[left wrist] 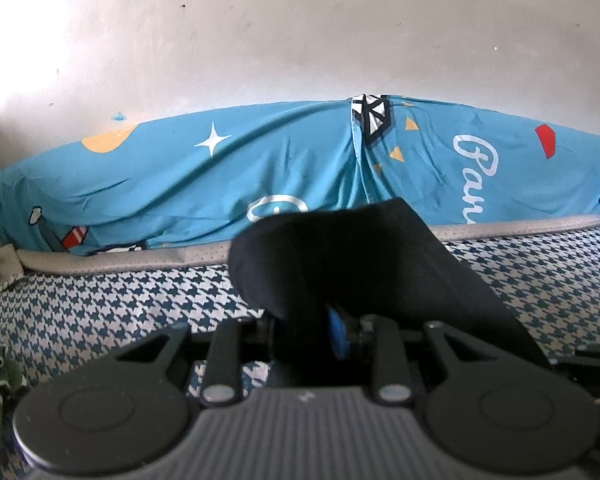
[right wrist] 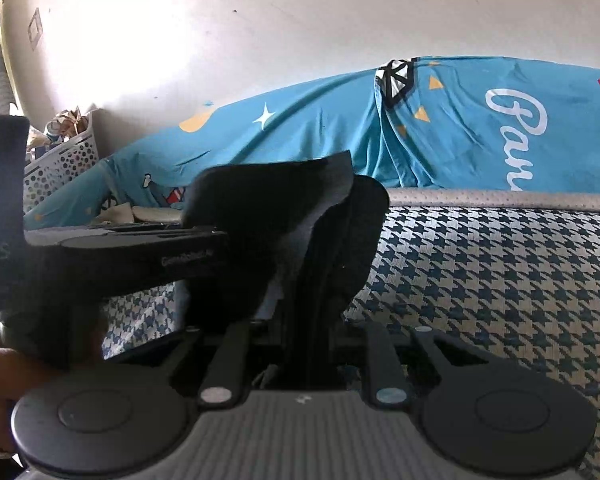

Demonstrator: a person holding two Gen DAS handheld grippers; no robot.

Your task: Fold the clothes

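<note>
Setting: pale plastered wall (left wrist: 300, 32) is rising behind a bed that is wearing a blue-and-cream houndstooth woven cover (left wrist: 112, 300); a turquoise printed sheet with stars and white script (left wrist: 180, 176) is lying heaped along the far edge.
Garment: black soft cloth piece (left wrist: 340, 256) is hanging above the houndstooth cover, near centre, bunched and draping between the two tools.
Left gripper (left wrist: 336, 332): jaws are pinching together on a fold of the black cloth.
Right gripper (right wrist: 312, 340): jaws are clamping on another edge of the same cloth (right wrist: 284, 240), its paler inner face showing.
Far left: white perforated plastic basket (right wrist: 60, 164) is standing by the wall.
Progress: garment is being held up, not yet laid flat; by my judgement, folding is at an early or middle stage, with smoothing and stacking remaining.
Hidden: fingertips are sitting buried under cloth; garment type and full outline are staying unreadable; a hand (right wrist: 0, 392) is showing cut off at the near left.
</note>
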